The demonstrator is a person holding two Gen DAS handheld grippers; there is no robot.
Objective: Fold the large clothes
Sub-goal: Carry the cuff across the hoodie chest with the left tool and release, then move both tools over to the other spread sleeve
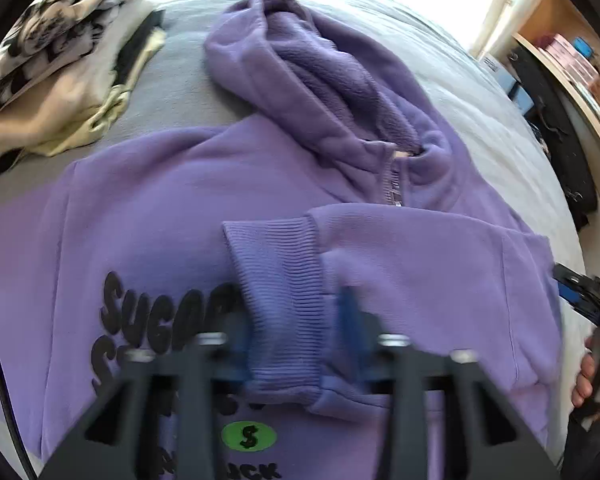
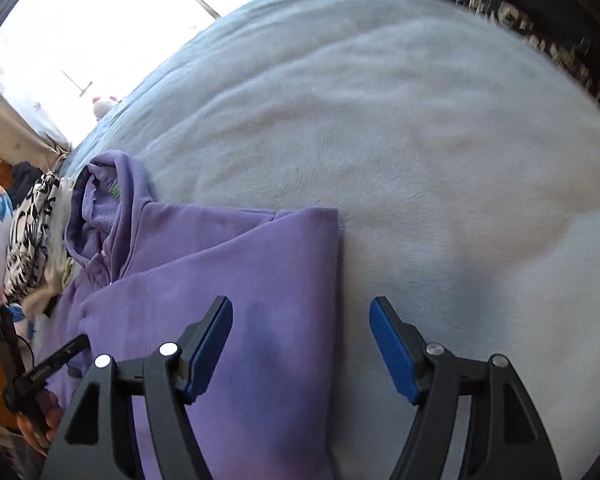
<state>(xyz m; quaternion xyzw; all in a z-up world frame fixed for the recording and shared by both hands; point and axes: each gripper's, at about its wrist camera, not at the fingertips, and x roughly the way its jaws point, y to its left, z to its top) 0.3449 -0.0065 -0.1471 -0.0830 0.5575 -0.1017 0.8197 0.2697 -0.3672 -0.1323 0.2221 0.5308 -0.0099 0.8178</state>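
The jaws of the left gripper [image 1: 296,344] are pinching the ribbed cuff [image 1: 278,300] of the purple hoodie [image 1: 148,208], which is lying flat on the grey bed [image 2: 420,120] with one sleeve [image 1: 400,248] folded across its chest; the right gripper [image 2: 300,348] is hovering spread over the folded side edge. I'd be laying the cuff flat, square to the zip.

My left claw [image 1: 296,336] is smeared by blur, and the ribbed cuff [image 1: 280,300] covers its blue pads, so I cannot tell if they pinch it. The cuff also hides part of the hoodie's [image 1: 148,208] black lettering [image 1: 140,320]. At three o'clock, the shelf items [image 1: 572,60] are too small to name.
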